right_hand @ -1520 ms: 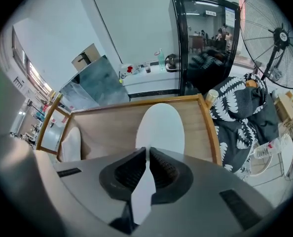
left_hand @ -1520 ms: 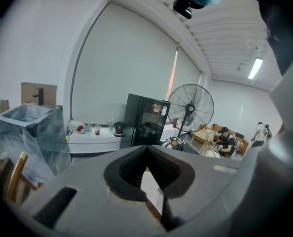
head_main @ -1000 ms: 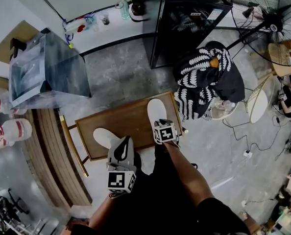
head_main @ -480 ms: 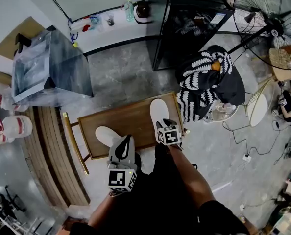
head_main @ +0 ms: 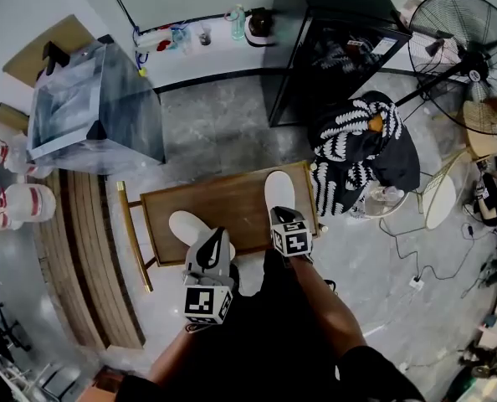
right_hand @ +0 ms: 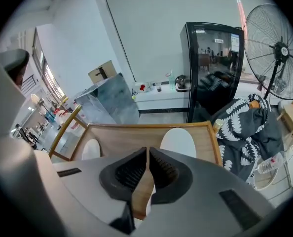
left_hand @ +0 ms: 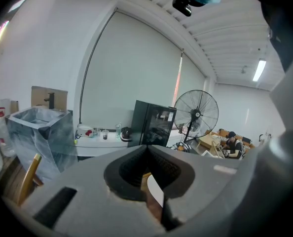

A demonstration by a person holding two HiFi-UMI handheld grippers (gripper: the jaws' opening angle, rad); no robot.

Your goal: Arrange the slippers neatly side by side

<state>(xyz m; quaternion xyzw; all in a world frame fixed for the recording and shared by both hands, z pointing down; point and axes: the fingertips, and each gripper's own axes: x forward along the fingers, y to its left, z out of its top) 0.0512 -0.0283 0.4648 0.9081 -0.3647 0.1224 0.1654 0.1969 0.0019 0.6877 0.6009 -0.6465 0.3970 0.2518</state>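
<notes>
**Two white slippers on the wooden surface, one claw at each heel**
The left slipper (head_main: 186, 224) lies at the front edge of the surface (head_main: 223, 201), well apart from the right slipper (head_main: 279, 189), which points away near the right rim. The left claw (head_main: 217, 239) sits over the left slipper's heel with its tips together; a white sliver shows behind them, possibly the slipper. The right claw (head_main: 284, 216) is closed above the right slipper's heel.

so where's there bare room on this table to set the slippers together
The wooden table is bare between the left slipper and the right slipper, and along its far edge. Its near edge is crowded by the left gripper and right gripper.
</notes>
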